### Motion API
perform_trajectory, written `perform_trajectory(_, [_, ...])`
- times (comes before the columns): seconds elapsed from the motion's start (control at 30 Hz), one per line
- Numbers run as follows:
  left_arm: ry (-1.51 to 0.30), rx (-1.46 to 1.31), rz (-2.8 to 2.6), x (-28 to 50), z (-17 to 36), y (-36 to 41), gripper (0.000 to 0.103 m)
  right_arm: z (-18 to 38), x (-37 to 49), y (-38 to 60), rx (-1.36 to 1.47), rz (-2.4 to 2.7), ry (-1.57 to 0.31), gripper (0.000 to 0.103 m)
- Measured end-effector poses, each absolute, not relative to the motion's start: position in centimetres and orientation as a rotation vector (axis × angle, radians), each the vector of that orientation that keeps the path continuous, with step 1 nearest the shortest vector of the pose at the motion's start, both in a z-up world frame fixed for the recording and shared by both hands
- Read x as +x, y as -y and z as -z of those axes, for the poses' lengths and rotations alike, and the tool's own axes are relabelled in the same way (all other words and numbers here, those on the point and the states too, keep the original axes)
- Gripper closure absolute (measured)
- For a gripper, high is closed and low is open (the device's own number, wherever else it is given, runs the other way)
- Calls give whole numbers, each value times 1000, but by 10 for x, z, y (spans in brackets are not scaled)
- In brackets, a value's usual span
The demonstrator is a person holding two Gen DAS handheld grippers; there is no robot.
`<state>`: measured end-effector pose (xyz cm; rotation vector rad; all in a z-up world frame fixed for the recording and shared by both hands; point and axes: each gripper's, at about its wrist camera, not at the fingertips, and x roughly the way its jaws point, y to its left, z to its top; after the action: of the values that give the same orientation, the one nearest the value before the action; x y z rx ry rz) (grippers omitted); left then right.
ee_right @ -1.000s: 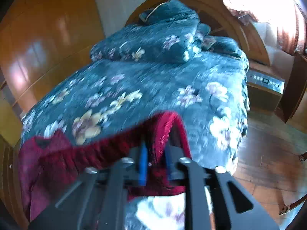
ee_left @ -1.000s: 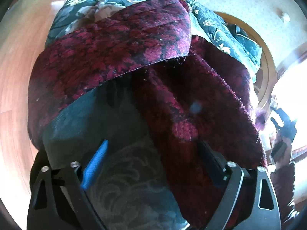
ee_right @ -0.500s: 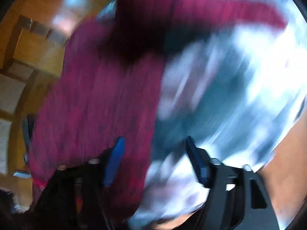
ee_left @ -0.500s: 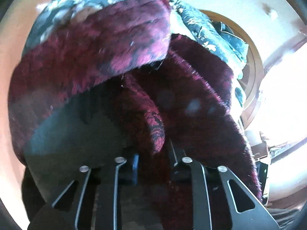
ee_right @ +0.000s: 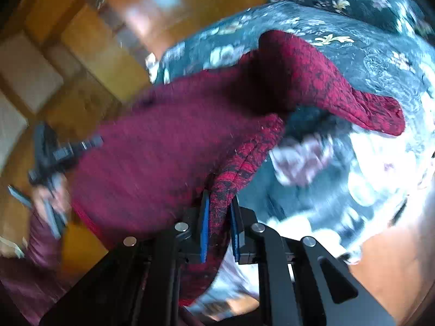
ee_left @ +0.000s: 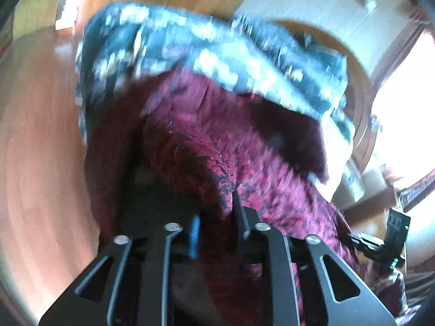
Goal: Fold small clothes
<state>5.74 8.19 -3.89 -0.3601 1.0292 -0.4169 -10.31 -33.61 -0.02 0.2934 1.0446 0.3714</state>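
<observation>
One dark red knitted garment [ee_right: 168,146] hangs lifted above the near end of the floral blue bedspread [ee_right: 367,62]. The right gripper [ee_right: 219,217] has just closed on a hem fold; the left gripper [ee_left: 214,217], jaws easing slightly apart, pinches another edge.

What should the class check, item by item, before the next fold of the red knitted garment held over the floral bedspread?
1. Right gripper gripping: ok, jaws have just been closing and pinch a fold of the red garment.
2. Left gripper gripping: ok, garment edge sits between its narrowed jaws.
3. Garment spread flat: not ok, it hangs bunched between both grippers.
4. Sleeve position: ok, lying out on the bedspread.
5. Landing area under the garment: cannot tell, blurred and covered.
</observation>
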Motion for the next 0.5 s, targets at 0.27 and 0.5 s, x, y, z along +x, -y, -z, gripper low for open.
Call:
perform_trajectory(0.27, [-1098, -458, 142, 39, 101, -150, 56, 69, -107, 343, 156, -151, -1258, 64])
perform_trajectory(0.5, [-1028, -508, -23, 37, 116, -180, 32, 38, -77, 314, 134, -176, -1119, 38])
